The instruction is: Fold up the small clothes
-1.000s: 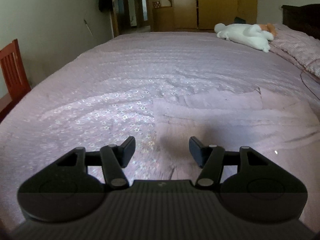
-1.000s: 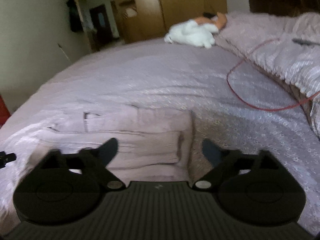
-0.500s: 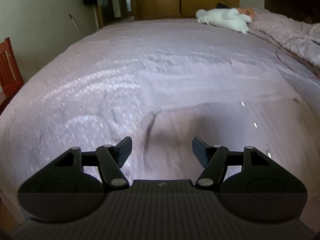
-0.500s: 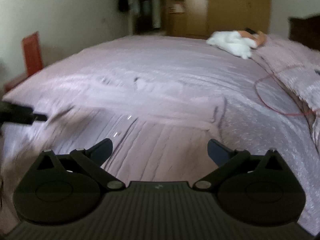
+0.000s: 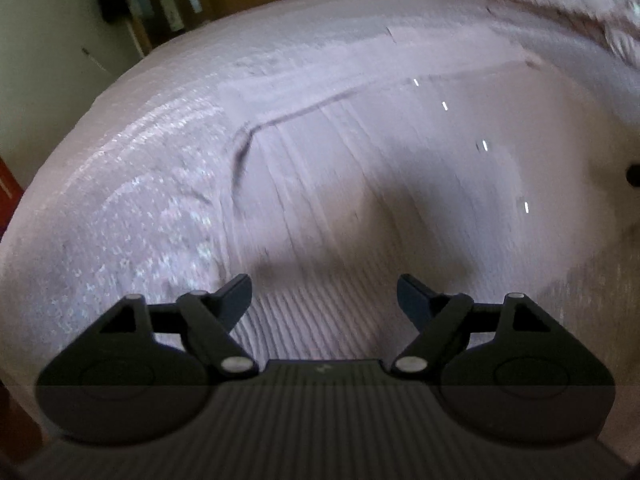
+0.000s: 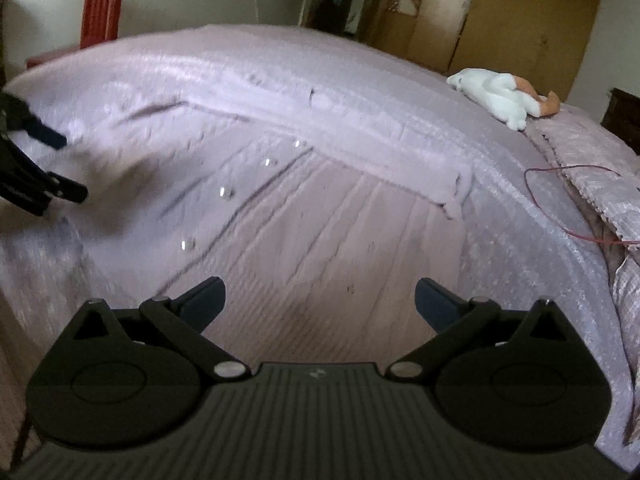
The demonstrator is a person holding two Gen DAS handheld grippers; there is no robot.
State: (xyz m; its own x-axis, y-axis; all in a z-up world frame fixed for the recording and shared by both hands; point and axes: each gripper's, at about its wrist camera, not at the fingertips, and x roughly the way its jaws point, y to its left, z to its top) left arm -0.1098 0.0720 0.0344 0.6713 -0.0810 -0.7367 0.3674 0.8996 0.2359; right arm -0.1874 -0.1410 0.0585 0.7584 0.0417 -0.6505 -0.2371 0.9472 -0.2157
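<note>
A: Where is the cardigan (image 5: 400,168)?

B: Flat on the bed (image 5: 132,208), straight ahead of both tools. It is a pale pink ribbed knit. Its ribbed hem lies just under the left hand-held gripper (image 5: 324,294), between the two fingers.

A: And that gripper's state?

B: Spread wide, pinching nothing. Its dark fingertips hang over the knit, and I cannot tell whether they touch it.

A: The right one?

B: The right hand-held gripper (image 6: 320,300) is spread too, a bit wider, and empty. The cardigan (image 6: 340,232) fills the space ahead of it, with a row of small shiny buttons (image 6: 224,192) running away ahead and to its left.

A: Can each see the other?

B: From the right wrist view, the left gripper's black fingers show at the far left edge, over the cardigan's left side. From the left wrist view only a dark bit shows at the far right edge; I cannot tell what it is.

A: Anything else around?

B: A folded-over band of the knit lies across the far side, ahead of the right gripper. Further ahead and to its right sits a white plush toy (image 6: 492,96), and a thin red cord (image 6: 560,200) loops on the bed at its right. A red chair (image 6: 100,8) stands beyond the bed, far ahead to the left. The views are partly blurred.
</note>
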